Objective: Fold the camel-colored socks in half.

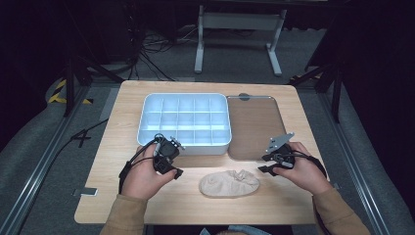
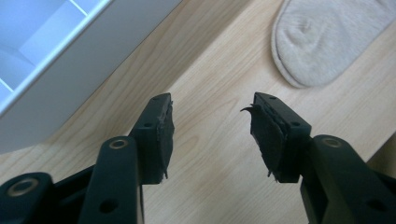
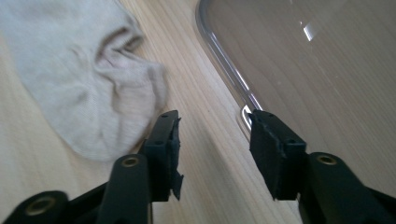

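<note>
A beige sock (image 1: 229, 183) lies crumpled on the wooden table near its front edge; its toe end (image 2: 327, 37) shows in the left gripper view and its cuff end (image 3: 88, 88) in the right gripper view. My left gripper (image 1: 171, 166) hovers left of the sock, just in front of the white divided box (image 1: 185, 120). In its own view its jaws (image 2: 212, 133) stand open over bare wood. My right gripper (image 1: 268, 164) hangs to the right of the sock, at the clear lid's near corner. Its jaws (image 3: 215, 151) are open with nothing between them.
The white box (image 2: 56, 70) has several empty compartments. A clear flat lid (image 1: 254, 125) lies to its right on the table, its rim (image 3: 224, 70) close to my right gripper. A metal stand's legs (image 1: 240, 44) and cables lie on the floor beyond the table.
</note>
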A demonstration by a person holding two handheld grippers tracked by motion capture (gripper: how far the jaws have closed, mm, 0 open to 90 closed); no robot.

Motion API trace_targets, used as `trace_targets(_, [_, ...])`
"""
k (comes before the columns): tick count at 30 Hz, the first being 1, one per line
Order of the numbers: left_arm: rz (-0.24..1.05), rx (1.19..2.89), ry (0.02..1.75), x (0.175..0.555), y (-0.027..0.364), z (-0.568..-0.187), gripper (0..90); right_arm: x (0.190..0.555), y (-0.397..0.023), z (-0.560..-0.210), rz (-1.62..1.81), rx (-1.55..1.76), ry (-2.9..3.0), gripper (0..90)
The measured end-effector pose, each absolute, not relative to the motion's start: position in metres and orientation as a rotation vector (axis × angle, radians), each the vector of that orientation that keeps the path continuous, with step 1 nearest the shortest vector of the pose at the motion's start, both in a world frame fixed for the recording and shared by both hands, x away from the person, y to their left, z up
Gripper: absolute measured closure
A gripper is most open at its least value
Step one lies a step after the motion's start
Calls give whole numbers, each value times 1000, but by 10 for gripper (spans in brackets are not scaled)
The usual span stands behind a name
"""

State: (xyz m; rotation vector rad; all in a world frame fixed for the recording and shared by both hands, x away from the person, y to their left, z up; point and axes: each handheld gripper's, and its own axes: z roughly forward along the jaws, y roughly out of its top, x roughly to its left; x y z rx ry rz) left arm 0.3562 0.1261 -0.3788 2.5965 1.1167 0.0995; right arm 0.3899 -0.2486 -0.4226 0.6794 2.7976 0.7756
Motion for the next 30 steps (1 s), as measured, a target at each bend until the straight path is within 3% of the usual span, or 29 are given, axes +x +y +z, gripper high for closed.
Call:
trace_targets(11, [5,2506,1079,356,109,-375,529,379,-252,-409,887,680,2713,516])
trace_targets(14, [76,2566,1015,351,94,-372,552,378,-252,-411,900,686,2695,473])
trace_targets(30, [53,2558,939,348,62,-378,552,372,-252,-421,870,704,2710,425])
